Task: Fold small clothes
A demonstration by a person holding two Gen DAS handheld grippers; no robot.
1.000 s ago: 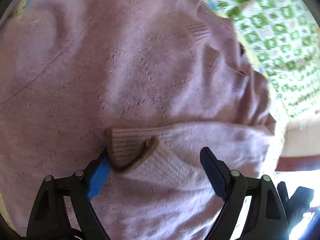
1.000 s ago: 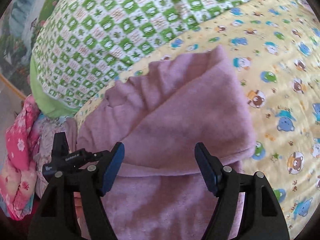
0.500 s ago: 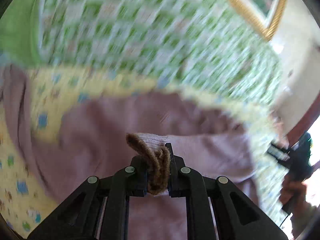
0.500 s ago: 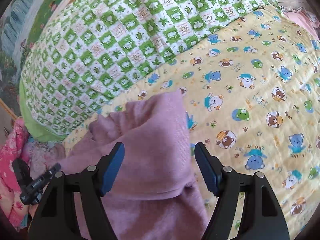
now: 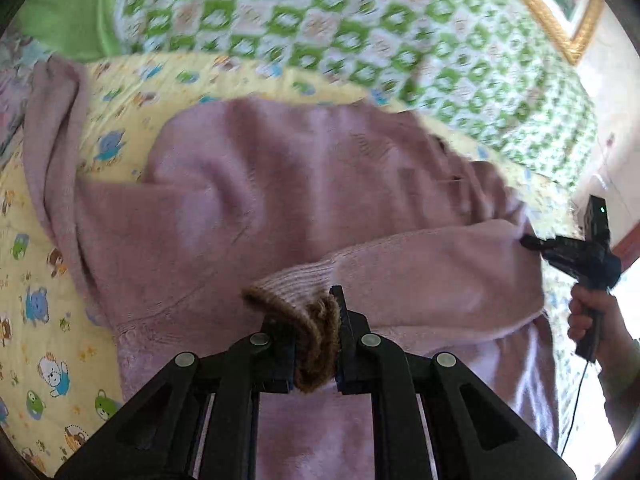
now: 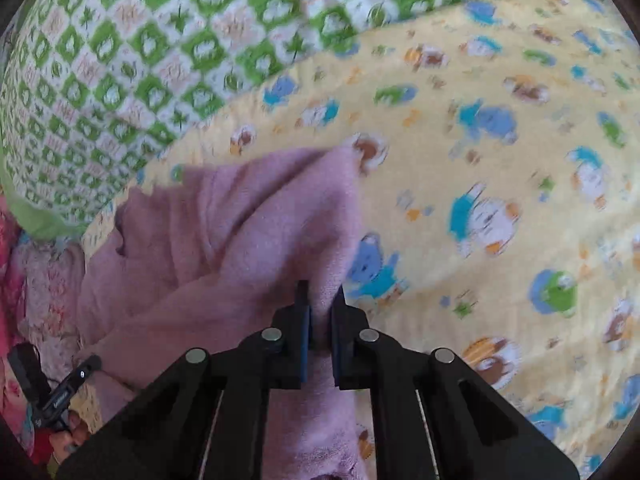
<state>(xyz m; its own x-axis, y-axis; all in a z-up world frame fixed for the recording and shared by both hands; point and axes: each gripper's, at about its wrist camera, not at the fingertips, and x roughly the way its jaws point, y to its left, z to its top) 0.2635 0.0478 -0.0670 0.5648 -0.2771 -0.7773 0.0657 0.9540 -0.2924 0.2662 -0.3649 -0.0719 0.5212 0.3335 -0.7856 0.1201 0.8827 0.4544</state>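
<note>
Both grippers, wide open a second ago, are now clenched: the left gripper point(image 5: 316, 344) pinches the brown-edged cuff point(image 5: 304, 312) of the mauve sweater point(image 5: 280, 184), the right gripper point(image 6: 319, 320) its far edge. The sweater lies on the yellow bedsheet point(image 6: 480, 160), so the sleeve can probably be folded across next.

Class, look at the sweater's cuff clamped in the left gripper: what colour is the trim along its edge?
Brown trim on the cuff, on a mauve-pink sweater; clearest in the left wrist view.
</note>
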